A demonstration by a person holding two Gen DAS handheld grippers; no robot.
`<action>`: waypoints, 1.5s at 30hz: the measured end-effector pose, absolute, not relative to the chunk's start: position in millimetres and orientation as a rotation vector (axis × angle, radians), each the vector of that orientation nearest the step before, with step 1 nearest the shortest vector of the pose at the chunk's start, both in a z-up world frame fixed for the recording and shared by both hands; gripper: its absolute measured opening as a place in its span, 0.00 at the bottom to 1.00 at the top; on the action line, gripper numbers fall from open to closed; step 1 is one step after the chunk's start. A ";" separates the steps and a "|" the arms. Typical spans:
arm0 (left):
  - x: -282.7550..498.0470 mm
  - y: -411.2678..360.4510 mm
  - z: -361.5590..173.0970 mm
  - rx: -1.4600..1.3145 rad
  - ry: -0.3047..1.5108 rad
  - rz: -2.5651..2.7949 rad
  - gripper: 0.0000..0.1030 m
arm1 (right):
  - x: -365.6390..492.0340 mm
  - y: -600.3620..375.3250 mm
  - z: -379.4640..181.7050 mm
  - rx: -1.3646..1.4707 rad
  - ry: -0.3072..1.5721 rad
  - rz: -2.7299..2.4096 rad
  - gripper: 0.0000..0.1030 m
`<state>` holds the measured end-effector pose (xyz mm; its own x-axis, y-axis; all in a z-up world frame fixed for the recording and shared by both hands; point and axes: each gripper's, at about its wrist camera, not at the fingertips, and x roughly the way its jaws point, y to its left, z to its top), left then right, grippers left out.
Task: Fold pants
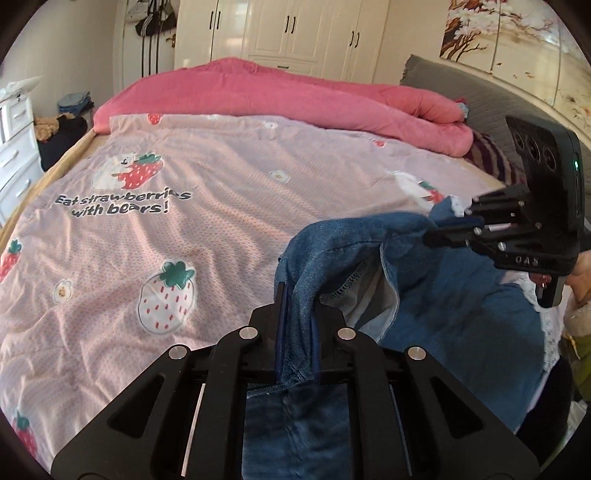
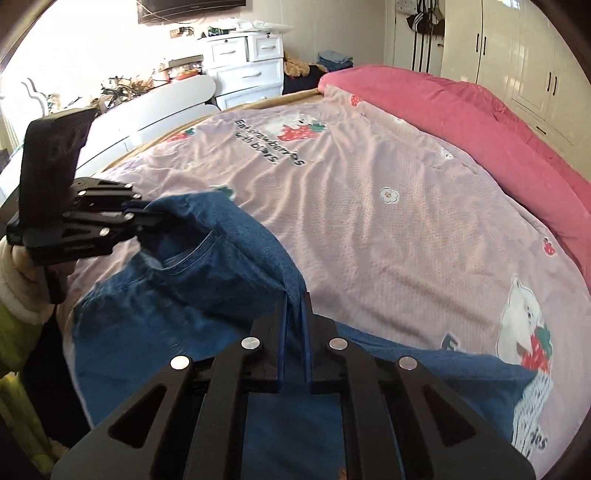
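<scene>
Left wrist view: left gripper (image 1: 297, 295) is clamped on a fold of the blue jeans (image 1: 443, 295), denim pinched between its two dark pads and running back under the linkage. Right gripper (image 1: 436, 230) is also visible here at the right edge, closed on the far corner of the same edge of the jeans, with denim bunched at its tip. The held edge is raised off the bed and sags between the two grippers; pale inside of the fabric shows under the fold. The rest of the jeans lies on the pink strawberry-print bedspread (image 1: 184, 229) at the near right side of the bed.

Right wrist view: same picture mirrored. Right gripper (image 2: 294, 299) is pinched narrow on a ridge of denim. Left gripper (image 2: 147, 218) sits at the left, gripping the other end of the raised edge. A hand (image 2: 26, 271) in a fleecy cuff holds its handle. Jeans (image 2: 207, 280) drape from both tips down onto the bedspread (image 2: 388, 229), spreading toward the camera and to the right.

Looks like the waistband end is the part being held, but motion blur and folds make that unclear.

Rolled pink quilt (image 1: 280, 96) lies along the far side of the bed. White wardrobe (image 1: 295, 33) behind it, white drawer unit (image 2: 243, 66) by the window wall.
</scene>
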<state>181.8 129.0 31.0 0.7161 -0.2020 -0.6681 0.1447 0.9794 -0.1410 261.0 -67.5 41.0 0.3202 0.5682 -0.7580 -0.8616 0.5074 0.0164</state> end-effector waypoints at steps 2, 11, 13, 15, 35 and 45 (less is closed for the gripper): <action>169.5 125.1 34.8 -0.083 0.729 -0.201 0.05 | 244.2 -74.0 43.1 -0.433 0.785 0.978 0.06; 108.4 113.1 40.5 -0.109 0.679 -0.214 0.04 | 167.3 -99.2 38.9 -0.370 0.786 1.008 0.06; 93.9 109.2 42.0 -0.104 0.671 -0.220 0.04 | 150.0 -103.7 35.7 -0.346 0.795 1.016 0.06; 75.6 104.0 42.0 -0.081 0.670 -0.216 0.04 | 134.2 -107.8 31.7 -0.333 0.802 1.031 0.06; 1.6 92.1 0.7 0.012 0.797 -0.158 0.06 | 44.5 -104.6 -33.1 -0.306 0.917 1.038 0.09; -13.6 95.6 5.7 -0.002 0.807 -0.167 0.08 | 44.9 -103.3 -33.3 -0.274 0.924 1.065 0.28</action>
<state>-13.6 95.6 5.7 0.6790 -0.1491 -0.7188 0.1477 0.9869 -0.0652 44.9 -103.3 -33.3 0.1659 0.6282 -0.7602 -0.8411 0.4926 0.2235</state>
